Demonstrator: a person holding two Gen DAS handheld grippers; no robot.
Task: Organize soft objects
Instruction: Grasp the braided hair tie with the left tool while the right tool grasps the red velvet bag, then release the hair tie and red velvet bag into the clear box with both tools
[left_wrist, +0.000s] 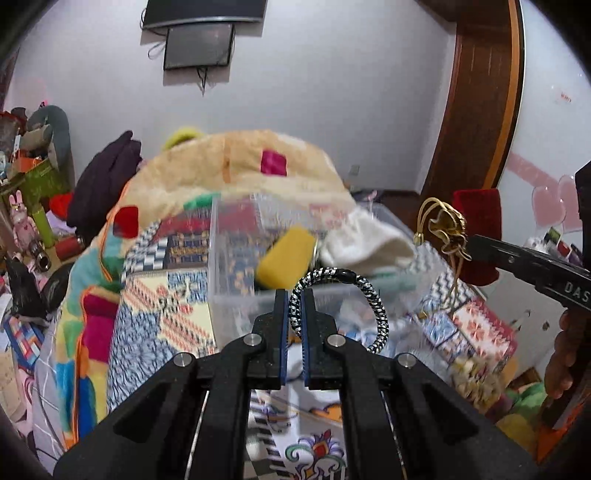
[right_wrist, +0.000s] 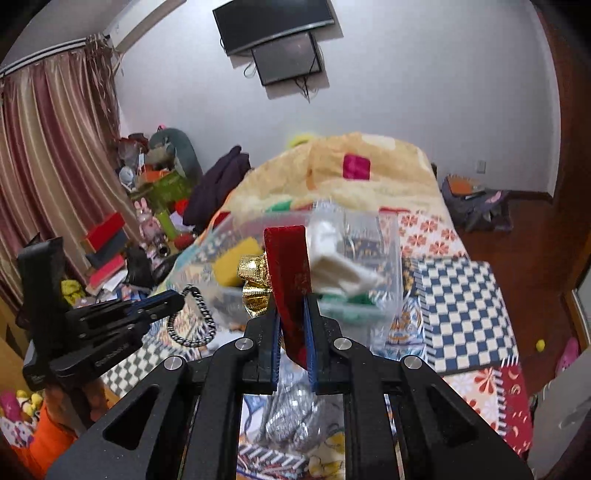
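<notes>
My left gripper (left_wrist: 294, 295) is shut on a black-and-white braided ring (left_wrist: 373, 291), held up over the bed; the same ring (right_wrist: 192, 321) hangs from it at the left of the right wrist view. My right gripper (right_wrist: 291, 302) is shut on a red velvet pouch (right_wrist: 290, 266) with a gold cord and gold trim (right_wrist: 253, 284); from the left wrist view this pouch (left_wrist: 476, 210) hangs at the right. Beyond both stands a clear plastic box (left_wrist: 229, 266) on the patterned bedspread, holding a yellow sponge (left_wrist: 284, 258), a white cloth (left_wrist: 369, 240) and green pieces (right_wrist: 347, 306).
A fleece blanket with coloured squares (left_wrist: 229, 162) is heaped behind the box. A silvery mesh item (right_wrist: 291, 417) lies on the bed under my right gripper. Clutter, boxes and toys (left_wrist: 33, 192) fill the floor at left; a wooden door frame (left_wrist: 480, 92) stands right.
</notes>
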